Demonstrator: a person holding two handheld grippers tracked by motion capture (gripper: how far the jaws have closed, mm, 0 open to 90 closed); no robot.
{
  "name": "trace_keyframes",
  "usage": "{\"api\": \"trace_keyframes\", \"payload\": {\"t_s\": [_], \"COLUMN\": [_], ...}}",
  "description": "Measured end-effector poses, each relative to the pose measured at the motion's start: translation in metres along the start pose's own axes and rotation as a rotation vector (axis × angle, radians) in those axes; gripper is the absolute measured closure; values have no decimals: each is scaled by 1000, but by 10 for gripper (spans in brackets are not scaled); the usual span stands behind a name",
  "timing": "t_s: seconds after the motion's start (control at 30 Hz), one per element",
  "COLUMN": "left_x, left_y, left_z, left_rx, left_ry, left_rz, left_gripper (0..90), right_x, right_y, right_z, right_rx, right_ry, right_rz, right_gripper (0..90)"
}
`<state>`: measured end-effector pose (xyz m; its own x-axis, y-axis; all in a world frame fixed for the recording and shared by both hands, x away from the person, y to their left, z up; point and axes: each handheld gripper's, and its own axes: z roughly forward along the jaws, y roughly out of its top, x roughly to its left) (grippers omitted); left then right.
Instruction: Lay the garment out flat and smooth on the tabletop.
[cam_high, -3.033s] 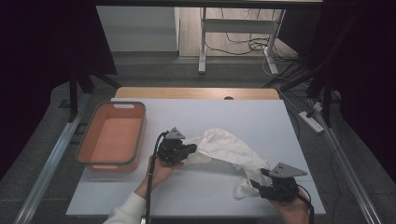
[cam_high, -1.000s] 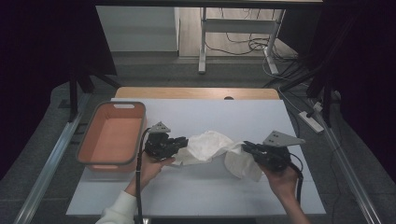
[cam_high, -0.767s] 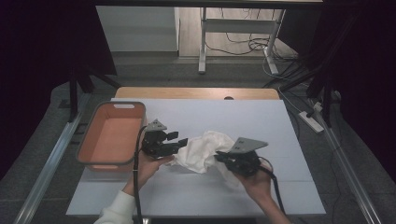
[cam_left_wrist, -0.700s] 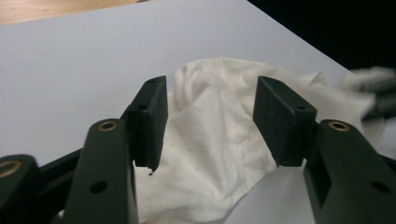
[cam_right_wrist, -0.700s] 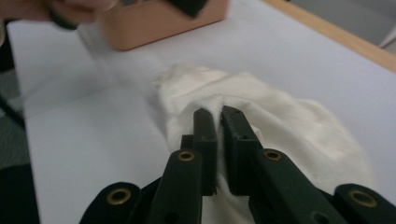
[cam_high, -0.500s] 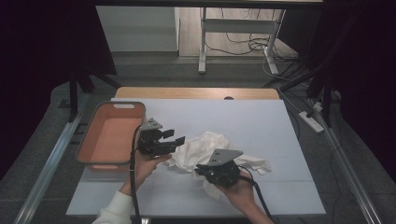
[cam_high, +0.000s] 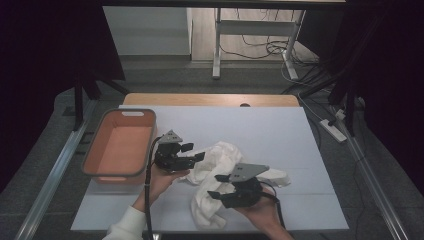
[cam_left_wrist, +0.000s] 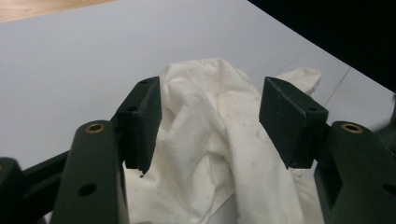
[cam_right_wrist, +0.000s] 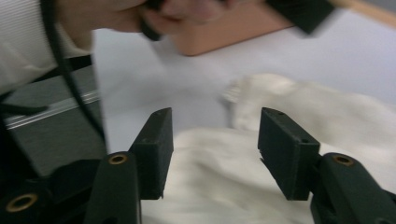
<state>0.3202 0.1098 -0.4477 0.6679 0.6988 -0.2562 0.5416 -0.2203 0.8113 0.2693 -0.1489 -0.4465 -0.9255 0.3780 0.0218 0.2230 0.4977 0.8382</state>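
Both grippers are letting go: left gripper (cam_high: 192, 153) and right gripper (cam_high: 216, 186), jaws just opening, are standing apart holding nothing, with the white cloth (cam_high: 220, 172) lying bunched mid-table (cam_high: 280, 135) beside the orange bin (cam_high: 120, 145), suggesting a regrasp is coming.

There is one white cloth (cam_high: 220, 172), all crumpled, in the middle of the bench (cam_high: 260, 130). There is one orange tub (cam_high: 120, 147) on the left side. There are two tongs: the left tongs (cam_high: 197, 152) touch the cloth's left edge, and the right tongs (cam_high: 216, 186) are over its near part. Two hands hold them, one each.
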Motion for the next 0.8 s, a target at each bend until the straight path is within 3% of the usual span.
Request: {"api": "trace_keyframes", "payload": {"t_s": [0.07, 0.1, 0.13, 0.17, 0.23, 0.27, 0.57, 0.8], "left_x": [-2, -3, -5, -9, -12, -18, -45, -53], "left_y": [0, 0, 0, 0, -1, -1, -7, -20], "left_z": [2, 2, 3, 5, 6, 9, 16, 13], "left_rx": [6, 10, 13, 22, 26, 39, 82, 123], "left_ry": [-3, -7, -11, -19, -25, -37, -84, -71], "left_rz": [4, 7, 11, 23, 29, 45, 104, 119], "left_gripper": [391, 391, 391, 390, 387, 386, 365, 340], "right_x": [-10, -22, -22, -33, -38, -48, -73, -83], "right_y": [-7, -16, -16, -27, -31, -39, -62, -74], "right_z": [-12, -21, -21, -29, -32, -39, -57, -54], "right_rx": [3, 6, 6, 13, 18, 27, 42, 65], "right_ry": [-54, -102, -102, -136, -152, -187, -249, -267], "right_rz": [-2, 13, 13, 34, 42, 55, 131, 161], "right_gripper": [417, 403, 403, 398, 396, 396, 399, 395]}}
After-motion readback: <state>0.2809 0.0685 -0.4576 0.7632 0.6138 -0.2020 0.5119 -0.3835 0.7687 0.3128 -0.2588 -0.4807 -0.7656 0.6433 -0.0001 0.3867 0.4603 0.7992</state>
